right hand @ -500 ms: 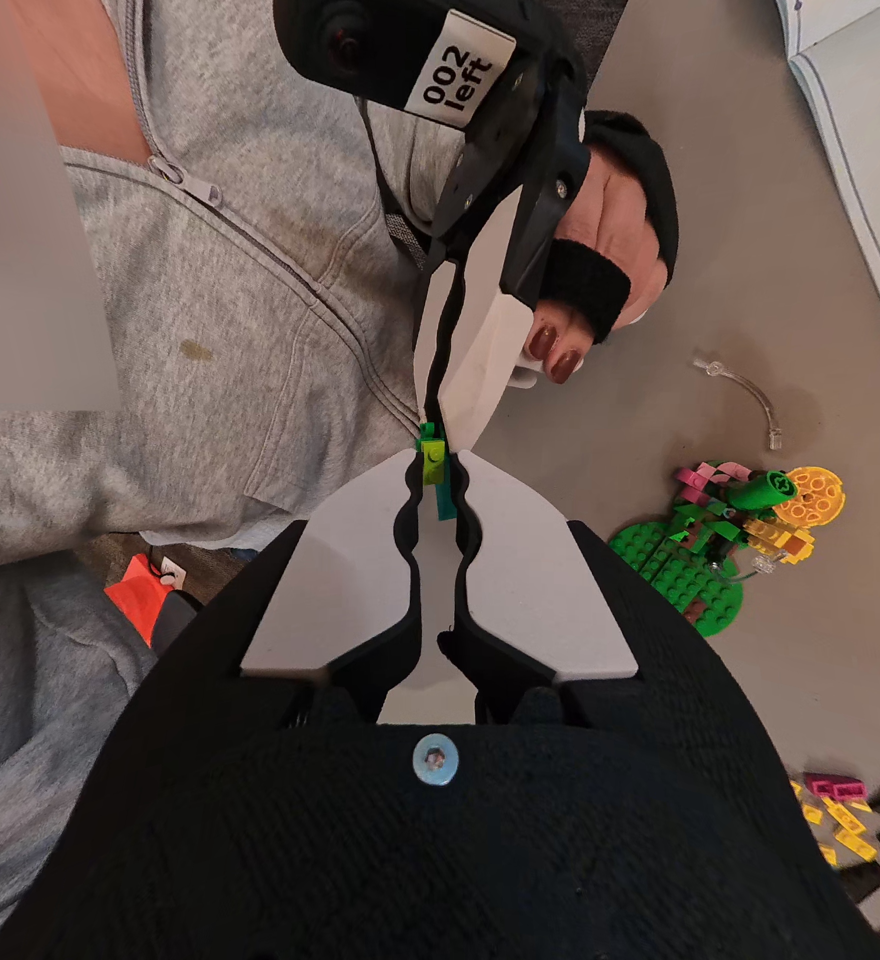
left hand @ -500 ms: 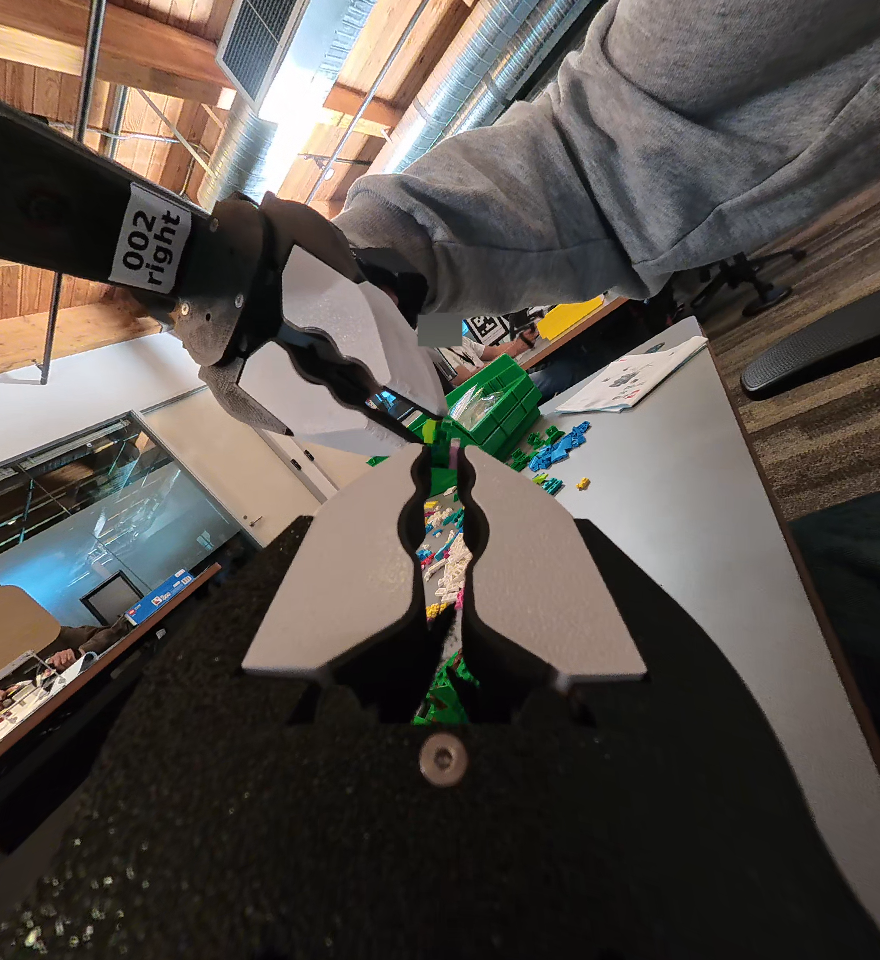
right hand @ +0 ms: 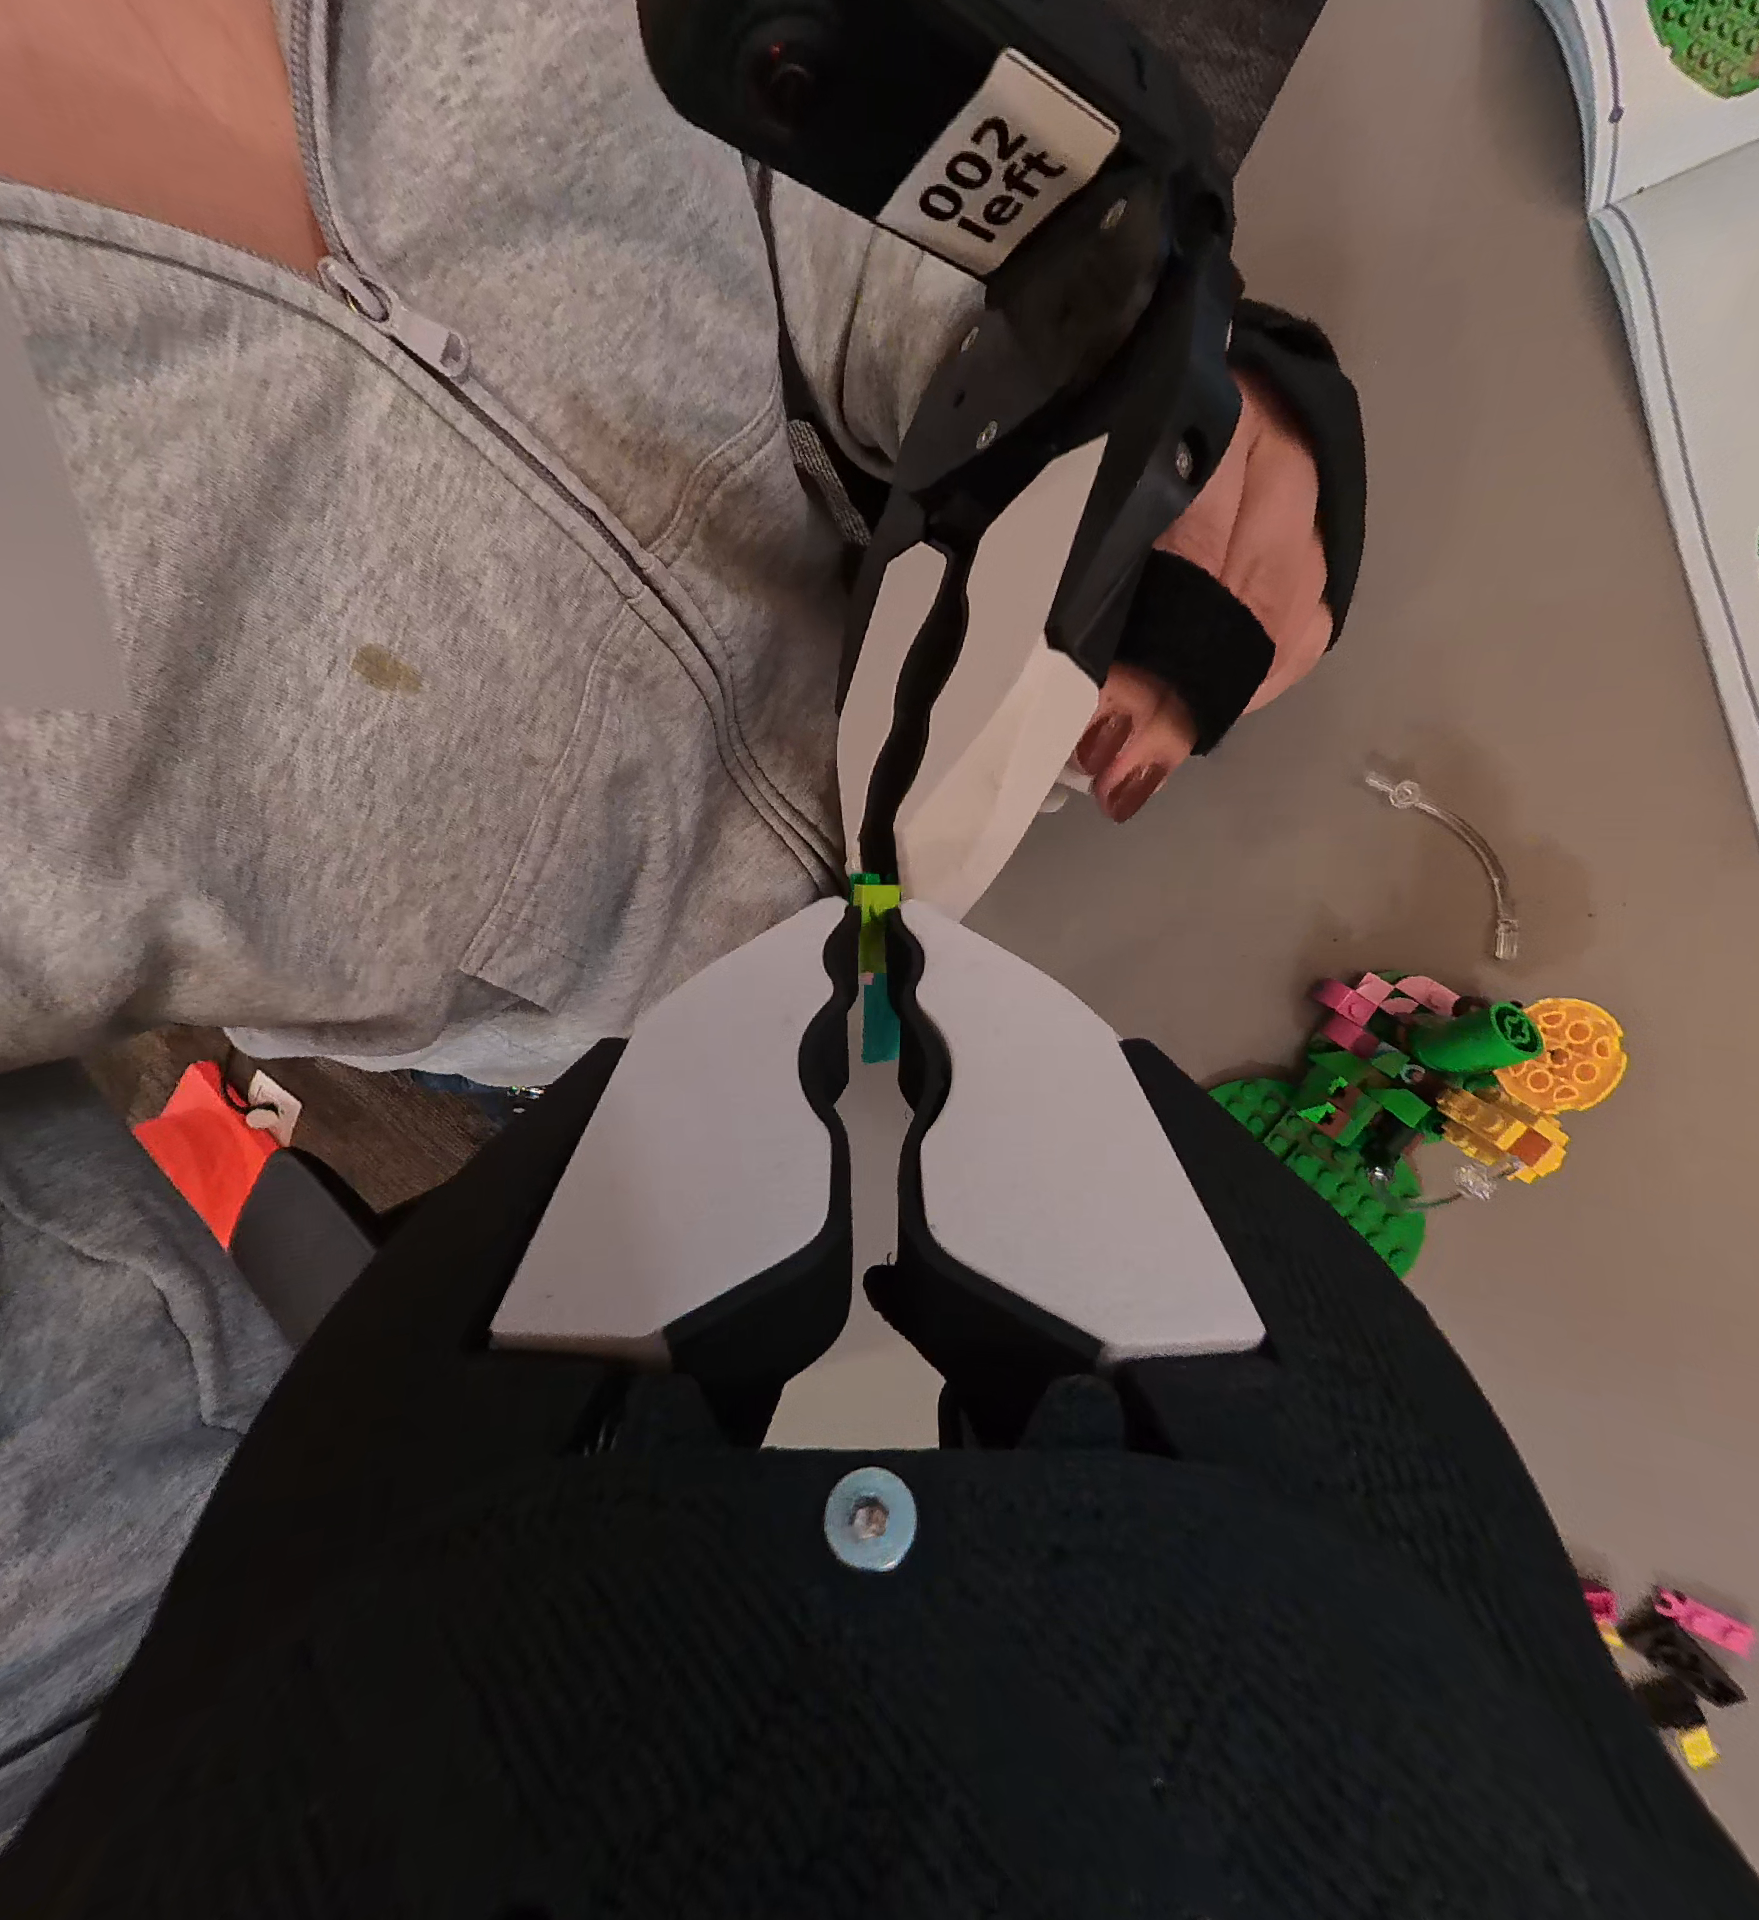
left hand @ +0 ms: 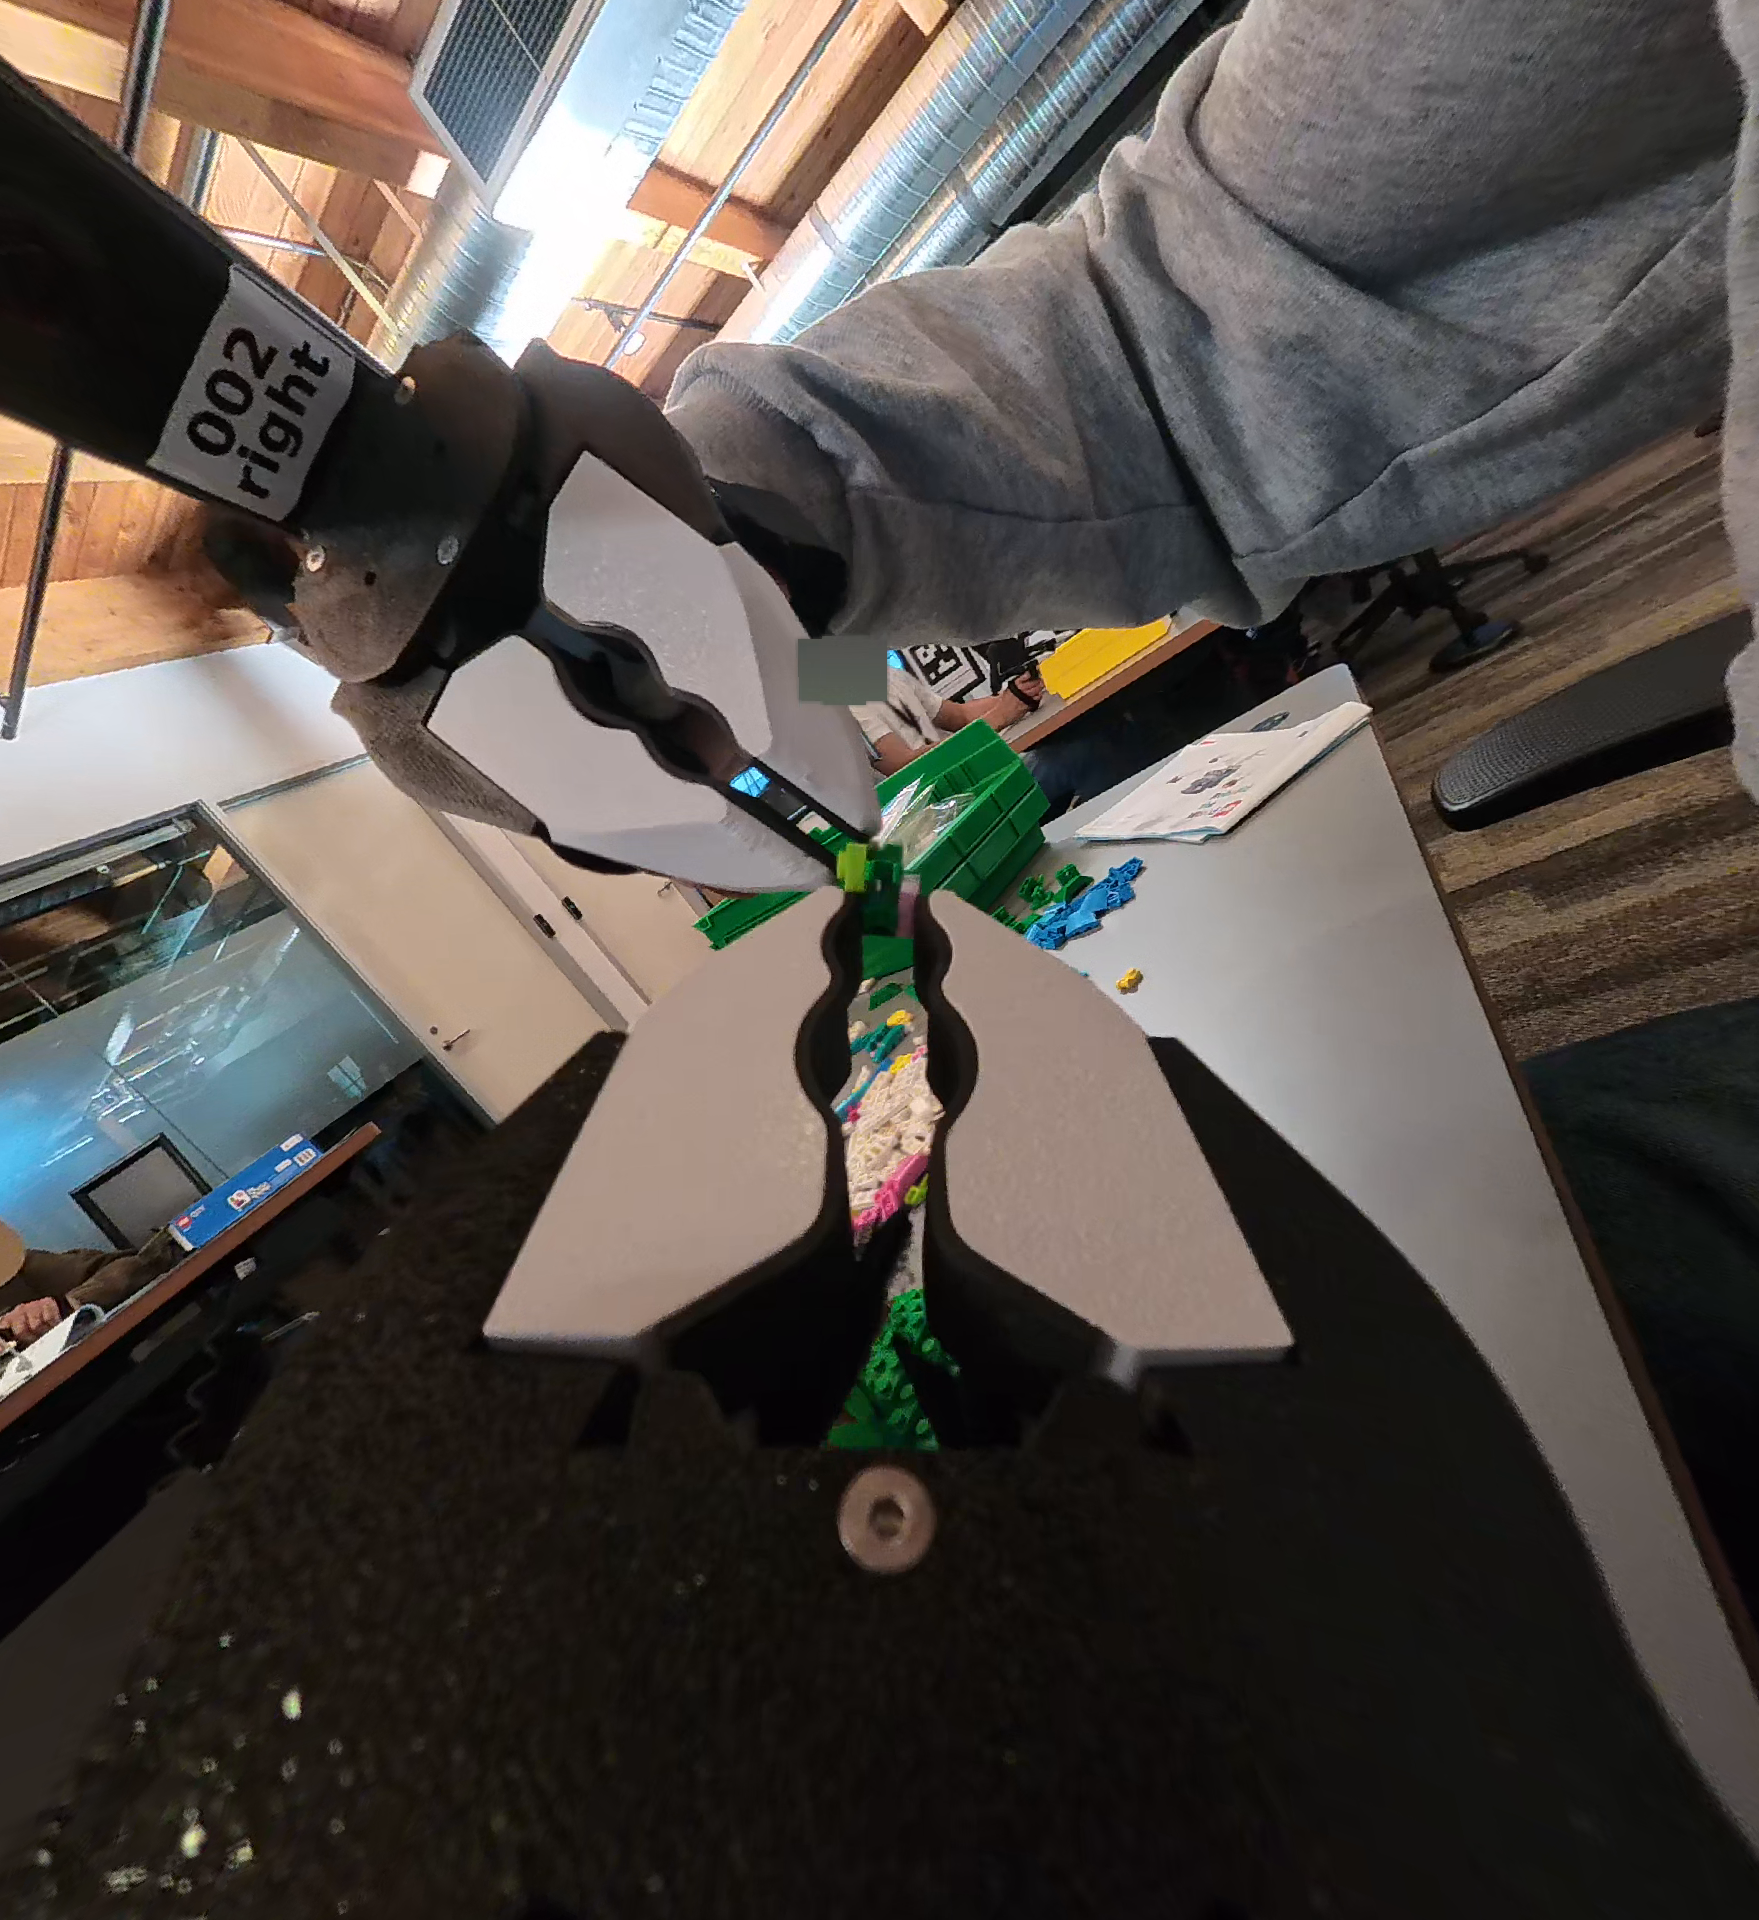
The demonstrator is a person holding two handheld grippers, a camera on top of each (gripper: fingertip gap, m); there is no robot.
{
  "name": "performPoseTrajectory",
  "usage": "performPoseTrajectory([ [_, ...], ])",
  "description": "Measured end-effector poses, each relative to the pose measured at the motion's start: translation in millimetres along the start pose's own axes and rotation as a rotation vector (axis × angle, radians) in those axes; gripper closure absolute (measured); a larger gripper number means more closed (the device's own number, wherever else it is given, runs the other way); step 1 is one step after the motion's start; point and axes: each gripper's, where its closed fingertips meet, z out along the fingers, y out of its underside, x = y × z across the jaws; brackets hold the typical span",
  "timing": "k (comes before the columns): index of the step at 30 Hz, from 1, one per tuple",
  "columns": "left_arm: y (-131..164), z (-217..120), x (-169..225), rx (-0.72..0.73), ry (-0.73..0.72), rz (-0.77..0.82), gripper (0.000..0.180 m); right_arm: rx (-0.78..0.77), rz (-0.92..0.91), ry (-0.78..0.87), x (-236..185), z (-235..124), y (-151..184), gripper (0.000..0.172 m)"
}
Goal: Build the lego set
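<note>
Grippers met tip to tip above the grey table (right hand: 1270, 883), the left gripper (left hand: 880, 896) and right gripper (right hand: 876, 914) both clenched on one small green brick piece (right hand: 872, 906)

Left claw (left hand: 880, 904), right claw (right hand: 875, 920) tip-to-tip (both nearly closed); gripping

White printed label (left hand: 251, 421) on the right gripper's black body, white printed label (right hand: 1000, 166) on the left gripper's body, illustrated open booklet (right hand: 1727, 436) on desk (right hand: 1270, 914) beyond the brick model (right hand: 1394, 1091).
</note>
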Motion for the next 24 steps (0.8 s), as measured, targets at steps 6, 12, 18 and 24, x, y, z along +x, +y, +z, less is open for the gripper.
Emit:
performPoseTrajectory([
  [6,-2.6,-1.6,-2.1,0.018,0.001,-0.028,0.171,0.008,0.021,-0.016,-0.5,-1.5,-1.1,0.169],
  [12,-1.5,-1.2,0.2,0.014,0.018,-0.022,0.171,-0.007,0.025,-0.022,-1.6,-0.1,1.6,0.170],
  [18,-0.4,-1.4,0.7,0.005,0.023,-0.017,0.171,0.007,0.048,-0.043,-1.6,1.9,1.1,0.170],
  [24,1.1,-3.3,-4.5,0.002,0.004,-0.047,0.171,0.062,0.089,-0.041,2.5,0.9,-1.7,0.169],
])
